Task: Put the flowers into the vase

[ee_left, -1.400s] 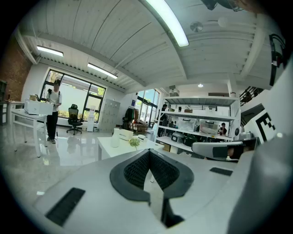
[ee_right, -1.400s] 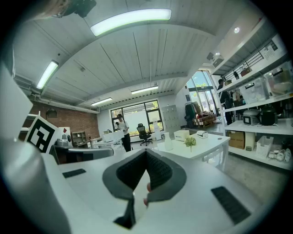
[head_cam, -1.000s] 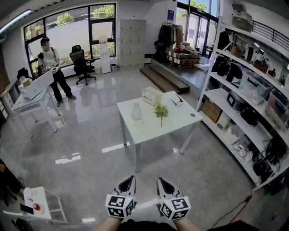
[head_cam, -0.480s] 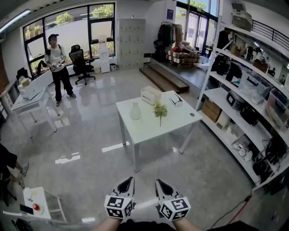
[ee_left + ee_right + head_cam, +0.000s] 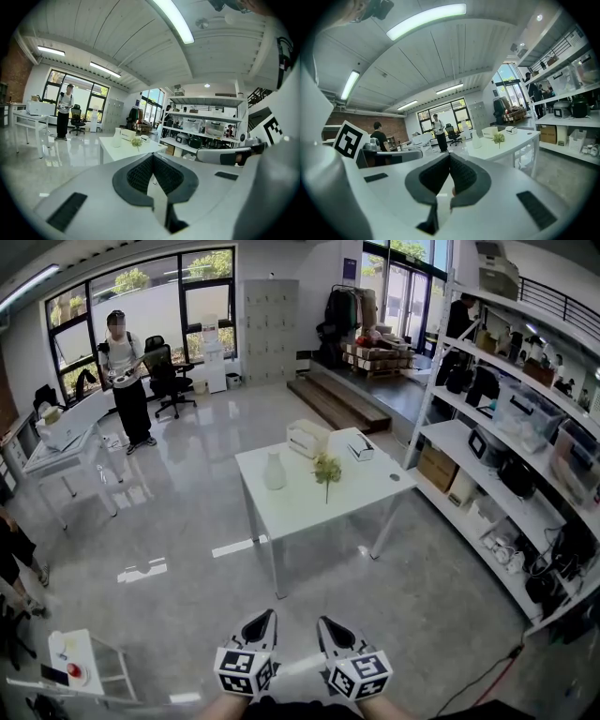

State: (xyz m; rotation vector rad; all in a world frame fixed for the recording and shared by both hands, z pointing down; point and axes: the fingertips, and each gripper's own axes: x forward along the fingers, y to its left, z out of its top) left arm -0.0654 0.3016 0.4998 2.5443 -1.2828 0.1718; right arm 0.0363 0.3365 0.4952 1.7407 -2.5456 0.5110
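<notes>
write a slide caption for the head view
Left tongs and right tongs, both shut and empty, held low, well short of the table bearing vase and flowers

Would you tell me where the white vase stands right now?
In the head view, the white bottle-shaped vase stands on the white table, just left of the green flowers.

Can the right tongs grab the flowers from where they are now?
Probably not yet. The right tongs are far from the white table where the flowers sit, with floor between. Nothing seems to block the way; stepping closer should help.
</notes>
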